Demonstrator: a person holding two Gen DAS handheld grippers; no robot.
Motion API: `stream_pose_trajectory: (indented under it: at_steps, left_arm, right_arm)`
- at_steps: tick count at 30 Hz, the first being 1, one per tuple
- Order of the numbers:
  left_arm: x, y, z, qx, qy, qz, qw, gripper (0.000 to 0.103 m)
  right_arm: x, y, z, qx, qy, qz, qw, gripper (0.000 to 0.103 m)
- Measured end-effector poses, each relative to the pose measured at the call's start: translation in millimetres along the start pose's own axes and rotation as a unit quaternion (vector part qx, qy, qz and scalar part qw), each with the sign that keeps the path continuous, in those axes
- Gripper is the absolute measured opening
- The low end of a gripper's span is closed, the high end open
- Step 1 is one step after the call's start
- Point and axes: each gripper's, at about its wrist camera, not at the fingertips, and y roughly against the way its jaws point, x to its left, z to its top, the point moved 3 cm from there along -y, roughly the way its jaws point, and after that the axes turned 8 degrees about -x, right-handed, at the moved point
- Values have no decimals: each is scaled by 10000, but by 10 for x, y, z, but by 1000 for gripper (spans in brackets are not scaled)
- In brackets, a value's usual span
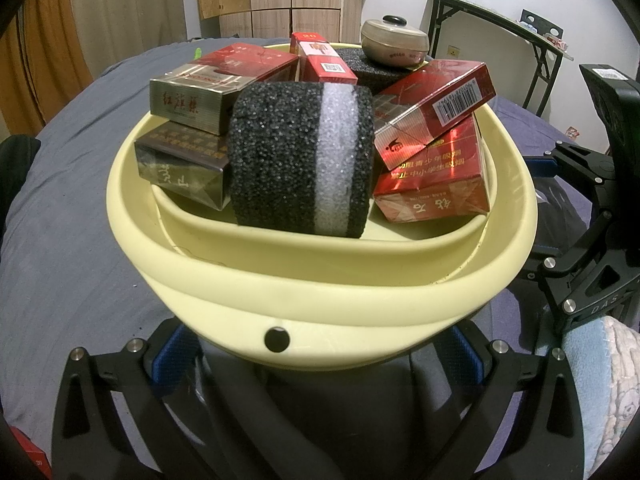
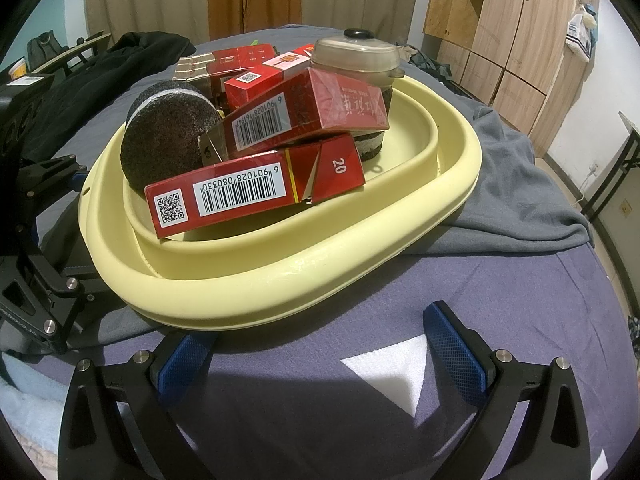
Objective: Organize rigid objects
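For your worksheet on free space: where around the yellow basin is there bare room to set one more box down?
Free: the purple sheet between the basin's rim and the right gripper, and the basin's bare floor beyond the lowest red box. Crowded: the basin's middle, where boxes and the foam roll are piled.

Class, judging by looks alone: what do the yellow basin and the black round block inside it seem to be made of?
Yellow basin: probably moulded plastic or silicone, with a smooth matte surface and a thick rolled rim.
Black round block: seemingly coarse foam or sponge, with a grainy, speckled, porous texture and a white band through it.
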Motion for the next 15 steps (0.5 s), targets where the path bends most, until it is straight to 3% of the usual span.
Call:
stream_pose_trajectory:
  at_steps: [15]
  left_arm:
    - [-4, 6, -21, -1, 1, -2, 10000, 103]
  right_arm:
    - [-11, 1, 1, 0, 3, -2, 10000, 103]
